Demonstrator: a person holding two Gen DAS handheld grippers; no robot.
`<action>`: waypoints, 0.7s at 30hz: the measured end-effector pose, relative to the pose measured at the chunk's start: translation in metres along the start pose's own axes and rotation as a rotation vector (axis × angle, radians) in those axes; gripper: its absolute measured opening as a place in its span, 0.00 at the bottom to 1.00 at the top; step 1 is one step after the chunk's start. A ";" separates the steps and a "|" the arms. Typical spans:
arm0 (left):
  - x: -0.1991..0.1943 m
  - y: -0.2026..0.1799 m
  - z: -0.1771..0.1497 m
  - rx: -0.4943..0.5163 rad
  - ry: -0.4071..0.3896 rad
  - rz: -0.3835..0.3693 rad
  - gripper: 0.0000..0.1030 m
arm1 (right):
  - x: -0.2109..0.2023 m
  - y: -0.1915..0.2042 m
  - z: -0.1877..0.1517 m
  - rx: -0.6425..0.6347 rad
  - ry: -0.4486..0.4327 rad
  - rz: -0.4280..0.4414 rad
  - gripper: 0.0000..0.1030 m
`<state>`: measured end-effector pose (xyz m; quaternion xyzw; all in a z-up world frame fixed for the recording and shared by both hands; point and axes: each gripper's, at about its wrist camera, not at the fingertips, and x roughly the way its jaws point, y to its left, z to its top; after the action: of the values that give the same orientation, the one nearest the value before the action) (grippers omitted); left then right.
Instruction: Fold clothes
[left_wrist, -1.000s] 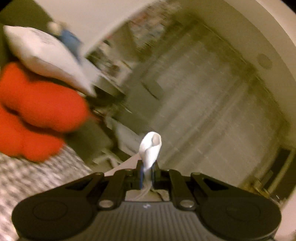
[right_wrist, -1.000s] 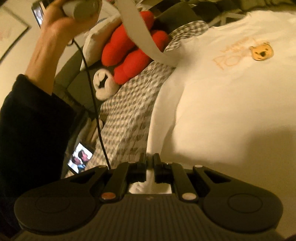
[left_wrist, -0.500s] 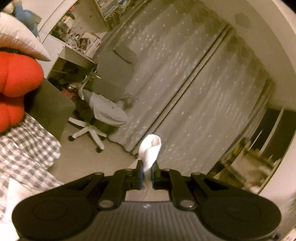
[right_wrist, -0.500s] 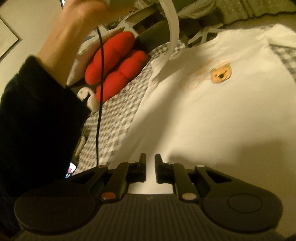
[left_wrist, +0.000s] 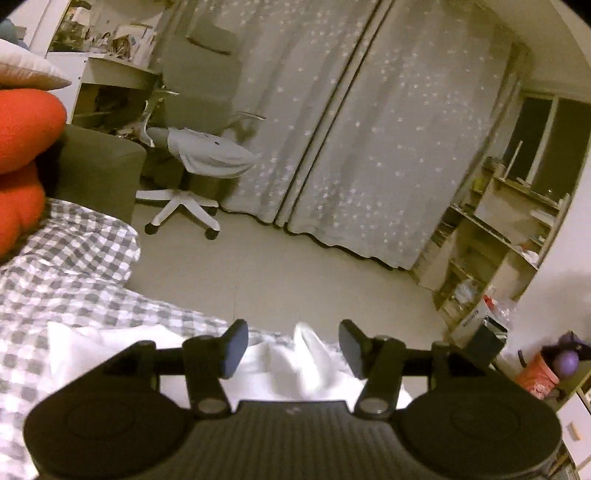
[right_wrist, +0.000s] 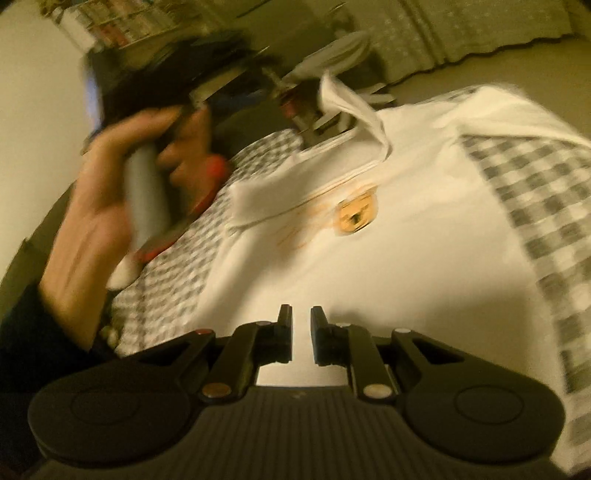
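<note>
Grey-and-white checked bedcover (left_wrist: 70, 266), far starred curtains: white bear-print cotton T-shirt (right_wrist: 369, 266) is spread flat for folding. Left gripper (left_wrist: 290, 345), jaws just opened, has its sleeve fold released (between pads, untouched). Right gripper (right_wrist: 301, 325): narrowly parted, nothing gripped.

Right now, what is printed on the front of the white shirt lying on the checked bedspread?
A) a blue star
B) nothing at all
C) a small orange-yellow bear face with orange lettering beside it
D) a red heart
C: in the right wrist view the white shirt lies spread on the checked bedspread and shows a small orange-yellow bear face with faint orange lettering to its left.
</note>
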<state>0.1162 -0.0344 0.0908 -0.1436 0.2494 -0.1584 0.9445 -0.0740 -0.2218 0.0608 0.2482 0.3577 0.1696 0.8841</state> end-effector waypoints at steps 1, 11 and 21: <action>-0.006 0.008 -0.002 0.022 0.001 0.033 0.54 | 0.001 -0.003 0.002 0.006 -0.008 -0.020 0.16; -0.052 0.135 -0.044 -0.161 0.019 0.231 0.54 | 0.013 -0.020 0.017 0.046 -0.028 -0.095 0.16; -0.013 0.127 -0.058 -0.099 0.048 0.214 0.54 | 0.024 -0.011 0.020 -0.039 -0.019 -0.161 0.16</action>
<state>0.1045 0.0748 0.0027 -0.1586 0.2935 -0.0476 0.9415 -0.0413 -0.2256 0.0538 0.2031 0.3647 0.1023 0.9029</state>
